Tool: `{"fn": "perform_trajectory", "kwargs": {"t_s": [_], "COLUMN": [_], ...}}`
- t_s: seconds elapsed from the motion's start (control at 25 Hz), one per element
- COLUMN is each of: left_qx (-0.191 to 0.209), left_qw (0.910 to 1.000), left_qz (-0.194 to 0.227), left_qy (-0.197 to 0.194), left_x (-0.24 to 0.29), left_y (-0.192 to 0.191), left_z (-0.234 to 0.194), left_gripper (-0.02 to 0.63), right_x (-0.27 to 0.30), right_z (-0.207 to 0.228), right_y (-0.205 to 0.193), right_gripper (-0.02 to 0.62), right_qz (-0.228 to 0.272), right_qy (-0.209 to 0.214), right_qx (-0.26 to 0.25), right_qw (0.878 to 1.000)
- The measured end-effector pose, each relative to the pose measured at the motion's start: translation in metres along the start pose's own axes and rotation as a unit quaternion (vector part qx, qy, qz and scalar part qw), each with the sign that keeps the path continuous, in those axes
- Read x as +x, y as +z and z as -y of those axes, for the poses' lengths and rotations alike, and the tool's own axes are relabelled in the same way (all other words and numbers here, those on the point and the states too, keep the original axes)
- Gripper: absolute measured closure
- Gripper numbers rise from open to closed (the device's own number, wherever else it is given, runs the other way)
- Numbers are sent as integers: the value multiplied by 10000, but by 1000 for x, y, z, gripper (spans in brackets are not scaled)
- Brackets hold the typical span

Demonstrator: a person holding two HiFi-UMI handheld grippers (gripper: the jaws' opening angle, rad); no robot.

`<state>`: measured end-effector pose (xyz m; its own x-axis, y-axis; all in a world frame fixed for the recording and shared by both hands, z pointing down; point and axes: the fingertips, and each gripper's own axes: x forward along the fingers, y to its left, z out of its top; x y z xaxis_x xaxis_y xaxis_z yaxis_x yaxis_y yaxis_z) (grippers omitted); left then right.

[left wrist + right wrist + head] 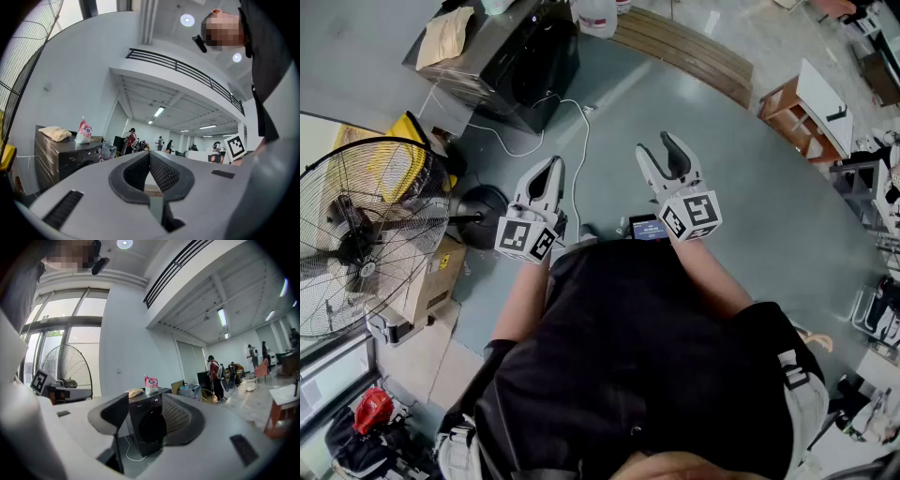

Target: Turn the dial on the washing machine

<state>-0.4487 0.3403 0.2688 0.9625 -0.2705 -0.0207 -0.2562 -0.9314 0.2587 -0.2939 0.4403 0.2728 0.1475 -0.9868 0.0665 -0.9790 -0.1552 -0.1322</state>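
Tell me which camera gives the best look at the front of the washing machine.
The right gripper view: the washing machine stands centred, its round door facing the camera. The head view looks steeply down on it; the left gripper view shows it at the left, lower part hidden.

Overhead; 2 level, toward washing machine (151, 428)

Ahead: bare floor (712, 141) lies open up to the washing machine (525, 66)
On the floor: white cable (583, 150) trails from the machine across the way
Left: standing fan (366, 234) and its black base (483, 202) crowd in
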Motion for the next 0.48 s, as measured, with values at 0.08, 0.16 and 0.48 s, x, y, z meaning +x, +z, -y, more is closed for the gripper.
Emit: {"fn": "perform_trajectory", "kwargs": {"t_s": [0.08,0.16,0.48], "left_qx": [-20,-40,-78], "left_qw": [10000,10000,9999], "left_qz": [17,33,-4], "left_qy": [51,78,82], "left_x": [-1,-1,-6], "left_y": [2,2,-3], "left_z": [1,3,9], "left_gripper": [611,611,611], "right_x": [-1,-3,-5], "right_z": [-2,-4,1], "right_y": [3,3,2], "right_gripper": [370,370,368], "right_qz": [74,100,184], "right_qy": [126,215,103], "right_qx": [2,-21,279], "right_qw": [9999,9997,9994]}}
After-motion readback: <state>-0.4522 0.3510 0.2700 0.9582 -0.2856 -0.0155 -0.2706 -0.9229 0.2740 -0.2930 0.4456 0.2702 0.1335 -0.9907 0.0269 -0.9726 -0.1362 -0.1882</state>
